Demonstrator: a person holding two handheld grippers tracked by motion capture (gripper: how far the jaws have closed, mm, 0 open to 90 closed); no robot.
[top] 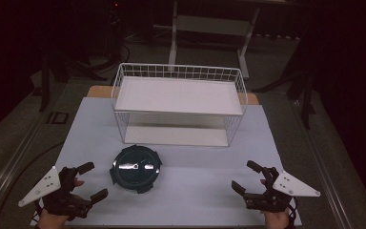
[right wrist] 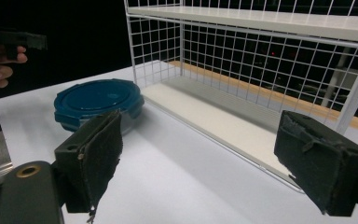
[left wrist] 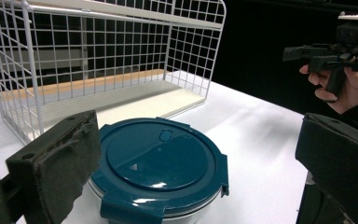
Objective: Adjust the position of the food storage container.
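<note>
A: From the high view, where is the tub [top: 136, 168]?

B: On the white table [top: 195, 191], just in front of the wire rack [top: 178, 102], over on the left. The left gripper [top: 91, 180] is near it, jaws wide, holding nothing. The right gripper [top: 247, 176] is well apart from it, jaws wide too, and empty.

A: What is the tub like?

B: Round and low, with a dark blue lid that shines (so it may be slippery). I think it is hard, not squishy.

A: And in the left gripper view?

B: The tub [left wrist: 156, 170] sits between the two fuzzy black pads, not touching them. The lid has flat clips on its sides. The bowl under it looks clear, maybe glass, so it could be heavy and could break.

A: Where should you grab it?

B: I would squeeze across the rim, by the clips, not the smooth top.

A: The right gripper view?

B: The tub [right wrist: 98, 103] sits beside the rack [right wrist: 261, 70], which has thin white wires and flat shelves.
</note>
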